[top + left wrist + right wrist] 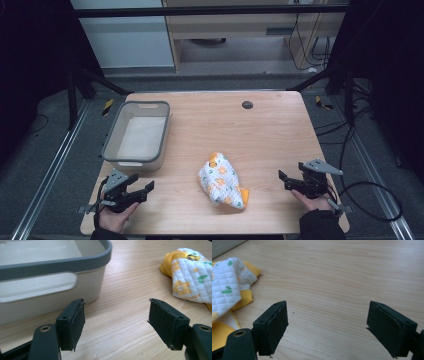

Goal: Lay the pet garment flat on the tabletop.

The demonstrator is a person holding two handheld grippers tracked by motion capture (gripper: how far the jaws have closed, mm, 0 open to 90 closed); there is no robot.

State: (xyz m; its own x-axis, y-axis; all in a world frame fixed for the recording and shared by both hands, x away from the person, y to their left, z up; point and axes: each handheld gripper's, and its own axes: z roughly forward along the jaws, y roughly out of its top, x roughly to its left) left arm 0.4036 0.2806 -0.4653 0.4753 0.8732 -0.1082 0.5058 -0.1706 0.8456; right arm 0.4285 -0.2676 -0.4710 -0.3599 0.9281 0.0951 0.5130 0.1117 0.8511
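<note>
We hold both grippers with jaws spread, nothing between them. From the crumpled white quilted cloth with yellow trim (221, 181), our left gripper (141, 183) sits left, our right gripper (291, 177) right, slightly nearer.

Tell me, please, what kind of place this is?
Probably a lab or workshop set up for recording handling tasks. A wooden table stands inside a metal frame, loose cables lie on the grey floor, and a person holds the left gripper and right gripper.
</note>
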